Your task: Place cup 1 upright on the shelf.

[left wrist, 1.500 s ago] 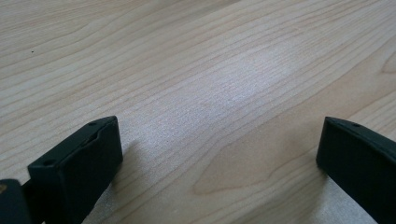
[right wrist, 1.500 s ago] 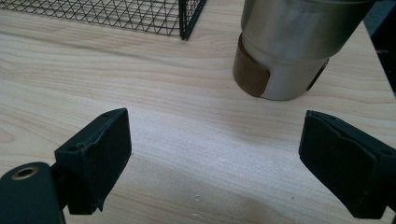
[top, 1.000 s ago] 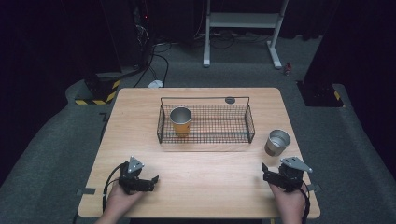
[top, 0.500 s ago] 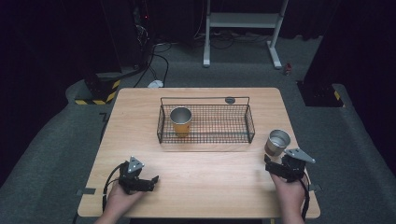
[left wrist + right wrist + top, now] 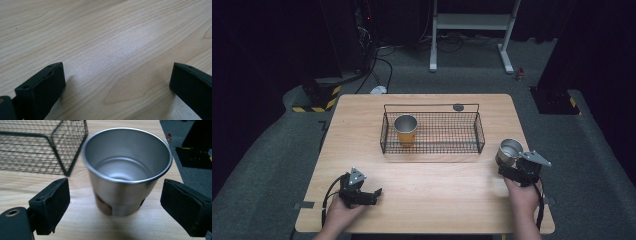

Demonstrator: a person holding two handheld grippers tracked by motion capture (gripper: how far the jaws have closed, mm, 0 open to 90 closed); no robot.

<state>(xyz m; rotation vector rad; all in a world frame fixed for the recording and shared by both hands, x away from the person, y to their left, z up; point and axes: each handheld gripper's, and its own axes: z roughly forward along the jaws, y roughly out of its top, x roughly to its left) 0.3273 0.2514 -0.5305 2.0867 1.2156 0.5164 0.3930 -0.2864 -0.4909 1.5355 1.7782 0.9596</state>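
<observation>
A steel cup (image 5: 509, 151) stands upright and empty near the table's right edge. In the right gripper view this steel cup (image 5: 126, 168) rises between the two black jaws, with a gap on each side. My right gripper (image 5: 510, 169) (image 5: 115, 205) is open just in front of it. An orange cup with a steel rim (image 5: 405, 130) stands inside the black wire basket (image 5: 477, 131) at the table's middle. Near the front left of the table my left gripper (image 5: 373, 196) (image 5: 117, 80) lies open over bare wood, nothing between its jaws.
A small dark round disc (image 5: 458, 107) lies behind the basket near the far edge. The basket's corner (image 5: 65, 171) is close to the left of the steel cup. The table's right edge (image 5: 532, 165) is just beyond that cup.
My right gripper has moved forward to the steel cup, so its jaws now flank it. The left gripper has stayed where it was.
</observation>
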